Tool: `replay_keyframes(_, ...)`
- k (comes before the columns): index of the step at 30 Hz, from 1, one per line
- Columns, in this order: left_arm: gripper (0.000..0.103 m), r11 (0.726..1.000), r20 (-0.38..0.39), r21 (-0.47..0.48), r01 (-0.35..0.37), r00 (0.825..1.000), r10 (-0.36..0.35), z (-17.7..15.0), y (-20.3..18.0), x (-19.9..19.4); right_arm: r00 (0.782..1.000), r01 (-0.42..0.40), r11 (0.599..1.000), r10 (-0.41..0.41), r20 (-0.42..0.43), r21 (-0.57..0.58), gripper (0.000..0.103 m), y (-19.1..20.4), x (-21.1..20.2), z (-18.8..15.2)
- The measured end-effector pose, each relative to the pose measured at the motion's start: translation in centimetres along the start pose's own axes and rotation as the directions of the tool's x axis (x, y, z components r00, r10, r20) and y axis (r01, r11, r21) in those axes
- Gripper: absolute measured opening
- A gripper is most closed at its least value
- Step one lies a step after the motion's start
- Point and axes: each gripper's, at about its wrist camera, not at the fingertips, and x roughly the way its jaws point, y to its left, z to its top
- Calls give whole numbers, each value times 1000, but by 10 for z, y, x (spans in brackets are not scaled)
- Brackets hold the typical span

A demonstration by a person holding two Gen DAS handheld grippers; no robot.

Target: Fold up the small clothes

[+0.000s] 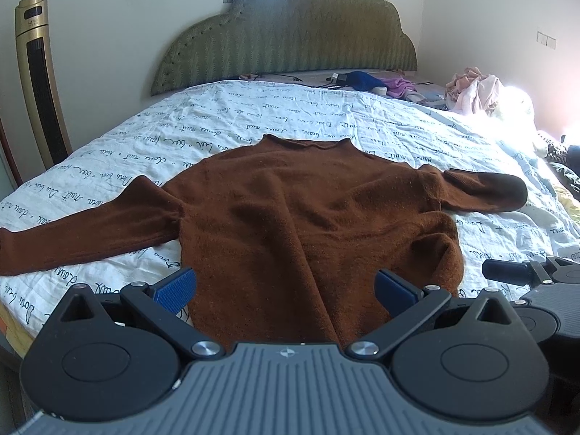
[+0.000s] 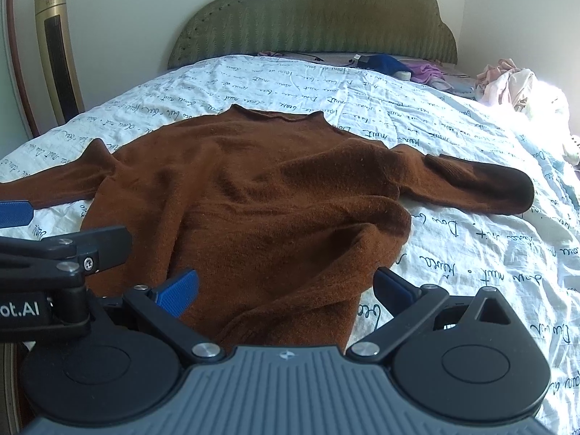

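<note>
Hovering at the sweater's hem, both grippers stand with their blue pads spread wide and nothing between them. The left gripper (image 1: 284,286) sits at 6 o'clock in its own view, its fingers straddling the hem near the left corner; the right gripper (image 2: 284,286) does the same near the hem's right corner, where the cloth is rumpled and turned up. In the right wrist view the left gripper shows at 9 o'clock, just beside its neighbour.

The sweater (image 1: 304,210), rust brown, lies flat on the bed with the collar pointing to 12 o'clock. Its left sleeve (image 1: 83,228) runs out toward 9 o'clock, stretched along the sheet. Its right sleeve (image 1: 482,192) reaches toward 3 o'clock and is doubled back on itself at the end.

The sheet (image 1: 253,108) under it is white with dark script writing. Farther off, at 1 o'clock, lie a blue cloth (image 1: 362,79) and a pile of pink clothes (image 1: 475,94). A green headboard (image 1: 290,32) stands at 12 o'clock, and a gold tower fan (image 1: 36,83) at 10 o'clock.
</note>
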Motion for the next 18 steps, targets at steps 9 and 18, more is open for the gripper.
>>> replay_keyframes(9, 103, 1000, -53, -18, 2, 999, -3, 2, -1, 10, 1000, -12, 999, 13, -13, 44, 103, -7, -1, -2)
replay_keyframes(18, 103, 993, -41, -94, 71, 996, -75, 0, 11, 11, 1000, -11, 997, 12, -9, 76, 103, -13, -1, -3)
